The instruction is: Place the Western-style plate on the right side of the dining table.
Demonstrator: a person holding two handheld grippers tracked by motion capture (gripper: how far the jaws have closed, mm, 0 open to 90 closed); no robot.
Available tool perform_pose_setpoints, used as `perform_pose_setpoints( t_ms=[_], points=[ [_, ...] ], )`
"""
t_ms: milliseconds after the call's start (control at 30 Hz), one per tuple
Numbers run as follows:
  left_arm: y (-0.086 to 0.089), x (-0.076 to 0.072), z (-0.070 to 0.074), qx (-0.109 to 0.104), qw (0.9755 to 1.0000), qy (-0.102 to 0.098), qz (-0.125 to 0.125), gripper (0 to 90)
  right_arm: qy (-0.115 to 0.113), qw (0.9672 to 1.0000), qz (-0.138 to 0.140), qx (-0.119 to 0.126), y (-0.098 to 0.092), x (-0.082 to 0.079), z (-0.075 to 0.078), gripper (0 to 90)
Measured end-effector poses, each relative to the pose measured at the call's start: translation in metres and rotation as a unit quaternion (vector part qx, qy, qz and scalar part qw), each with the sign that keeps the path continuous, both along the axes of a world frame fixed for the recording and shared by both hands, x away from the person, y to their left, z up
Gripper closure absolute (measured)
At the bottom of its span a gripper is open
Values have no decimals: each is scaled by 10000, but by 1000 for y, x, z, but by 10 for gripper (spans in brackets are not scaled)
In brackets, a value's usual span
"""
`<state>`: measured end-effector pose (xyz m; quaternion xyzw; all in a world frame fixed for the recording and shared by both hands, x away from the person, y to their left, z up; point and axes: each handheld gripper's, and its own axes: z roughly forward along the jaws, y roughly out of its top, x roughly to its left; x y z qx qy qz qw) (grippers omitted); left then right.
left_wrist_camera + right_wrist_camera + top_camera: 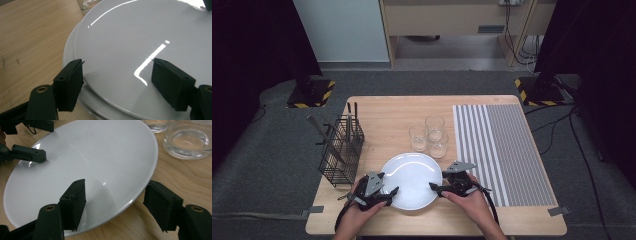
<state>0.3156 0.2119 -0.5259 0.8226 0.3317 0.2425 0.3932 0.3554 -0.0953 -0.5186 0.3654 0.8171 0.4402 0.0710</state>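
A white plate (409,177) lies near the table's front edge, between my two grippers. My left gripper (391,196) is at its left rim and stands open. In the left gripper view, my left gripper (117,61) straddles the plate (140,32): one pad sits at the rim's edge, the other over the glossy face. A second white rim (68,50) shows underneath. My right gripper (435,190) is open at the right rim. In the right gripper view, my right gripper (117,182) has one pad over the plate (95,152) and one beyond the rim, above the wood.
Three clear glasses (429,135) stand just behind the plate. A black wire basket (341,150) with cutlery is at the table's left edge. A grey striped mat (502,150) covers the right side. Forearms come in from the bottom.
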Motion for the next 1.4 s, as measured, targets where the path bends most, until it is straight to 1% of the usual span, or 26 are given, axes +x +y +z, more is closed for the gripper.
perform_pose_setpoints(
  t_ms=[100,233,333,367,400,433,467,533,567,600,633,667,733,800,833,867,933,967,1000,1100,1200,1300,1333,1400],
  points=[
    [0,0,0,-4,10000,-3,3,250,-11,10000,-9,4,0,0,0,341],
    [-1,0,0,-14,10000,4,7,250,-39,10000,-39,32,0,0,1,368],
    [-1,0,0,-37,10000,18,7,250,-69,9999,-58,76,-1,-1,3,377],
    [-1,0,0,-41,10000,6,-8,261,-111,9998,-79,127,-1,-1,6,389],
    [-2,-1,-1,-105,9999,11,-101,261,-111,9998,-79,127,-1,-1,6,389],
    [-5,-2,-1,-242,9994,78,-227,313,-162,9997,-98,174,-1,-1,7,396],
    [-9,-3,-2,-305,9992,85,-245,313,-167,9997,-87,172,-1,-1,8,396],
    [-16,-5,0,-175,9995,32,-258,309,-143,9998,-108,97,-1,0,5,405],
    [-16,-5,0,-175,9995,32,-258,300,-143,9998,-108,97,-1,0,5,405],
    [-20,-6,0,-202,9993,41,-303,300,-136,9998,-109,99,-1,0,4,409],
    [-23,-7,-1,-218,9992,33,-341,296,-84,9999,-143,44,-2,1,1,429],
    [-24,-7,-1,-178,9992,7,-362,296,-97,9998,-140,35,-2,1,0,434],
    [-24,-7,-1,-193,9991,9,-368,296,-115,9998,-164,22,-2,1,-1,449],
    [-23,-7,-2,-288,9990,54,-347,296,-110,9998,-178,43,-1,1,-1,455],
    [-23,-7,-2,-288,9990,54,-347,295,-119,9998,-177,44,-1,1,-1,457],
    [-22,-6,-3,-336,9988,105,-348,294,-114,9998,-178,51,-2,2,-2,461],
    [-21,-5,-3,-352,9987,115,-349,292,-75,9997,-198,83,-2,2,-3,473],
    [-21,-5,-3,-352,9987,115,-349,293,-75,9997,-198,83,-2,2,-3,473],
    [-21,-5,-3,-344,9988,109,-341,292,-47,9997,-215,114,-3,2,-2,493],
    [-21,-5,-3,-350,9988,107,-338,289,-69,9996,-229,115,-5,3,-2,512],
    [-21,-5,-3,-329,9989,80,-339,284,49,9995,-274,152,-5,3,-4,512],
    [-20,-5,-3,-339,9988,98,-334,280,75,9995,-274,159,-5,4,-4,512],
    [-19,-5,-3,-285,9989,60,-355,275,101,9994,-276,167,-5,4,-4,512],
    [-17,-6,-3,-264,9990,36,-359,269,94,9994,-283,174,-5,4,-5,512]
  ],
)
